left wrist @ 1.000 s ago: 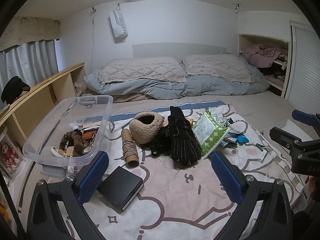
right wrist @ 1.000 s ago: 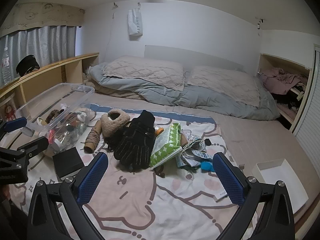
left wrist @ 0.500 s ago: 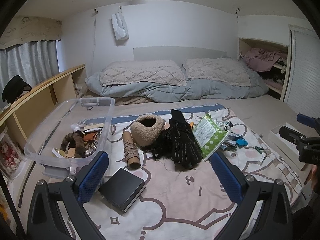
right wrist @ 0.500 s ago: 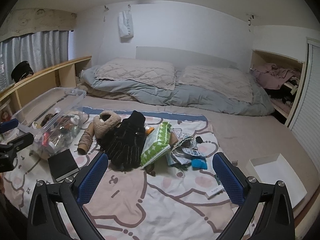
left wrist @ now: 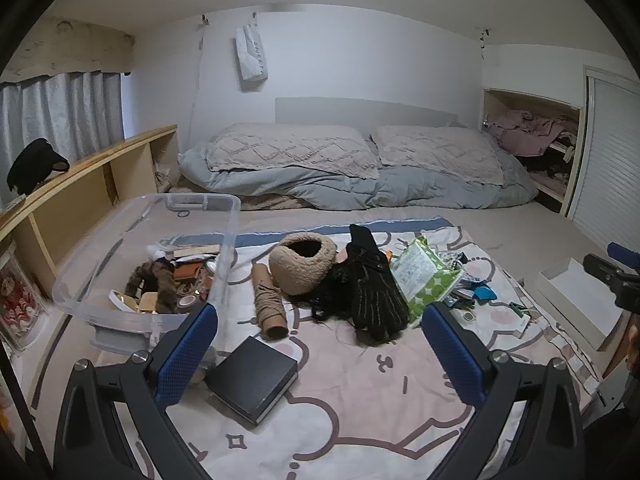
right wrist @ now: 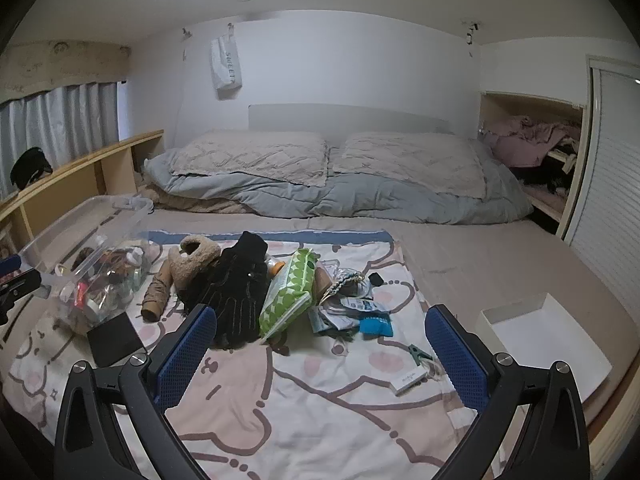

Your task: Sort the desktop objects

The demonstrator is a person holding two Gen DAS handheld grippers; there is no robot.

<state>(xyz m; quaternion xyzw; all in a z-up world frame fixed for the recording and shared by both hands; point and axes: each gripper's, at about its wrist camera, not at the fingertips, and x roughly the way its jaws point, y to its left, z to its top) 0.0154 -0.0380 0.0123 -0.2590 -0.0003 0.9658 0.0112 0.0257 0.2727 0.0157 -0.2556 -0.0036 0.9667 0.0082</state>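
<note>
Left wrist view: left tongs [left wrist: 320, 354] spread, empty, above black box [left wrist: 253, 377]; right tongs [right wrist: 320, 354] spread, empty, facing black gloves [right wrist: 239, 288].

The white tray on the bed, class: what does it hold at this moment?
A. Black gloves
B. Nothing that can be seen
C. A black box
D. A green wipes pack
B: in the right wrist view the white tray shows only its bare white floor, while the black gloves, green wipes pack and black box all lie on the patterned blanket.
</note>
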